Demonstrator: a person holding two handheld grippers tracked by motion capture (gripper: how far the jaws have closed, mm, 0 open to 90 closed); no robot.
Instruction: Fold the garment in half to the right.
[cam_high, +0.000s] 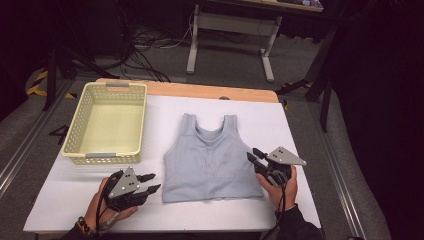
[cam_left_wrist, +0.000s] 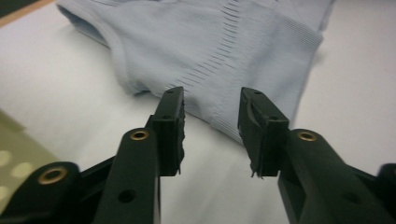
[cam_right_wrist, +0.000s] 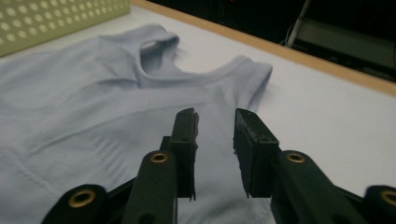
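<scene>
A pale blue ribbed tank top (cam_high: 209, 159) lies flat on the white table cover (cam_high: 300, 130), straps toward the far side. My left gripper (cam_high: 151, 183) is open just off the top's lower left corner, jaws pointing at the hem. In the left gripper view the hem (cam_left_wrist: 219, 70) lies just beyond the open fingertips (cam_left_wrist: 211, 114). My right gripper (cam_high: 254, 156) hovers open at the top's right edge, above the side seam. The right gripper view looks across the top (cam_right_wrist: 84, 116) toward its neckline, open gripper (cam_right_wrist: 215, 130) over the fabric. Nothing is held.
A cream perforated plastic basket (cam_high: 80, 127) stands empty at the table's far left, beside the top; its wall (cam_right_wrist: 51, 18) shows in the right gripper view. The table's wooden far edge (cam_high: 200, 90) lies behind. Bare white cover lies to the right of the top.
</scene>
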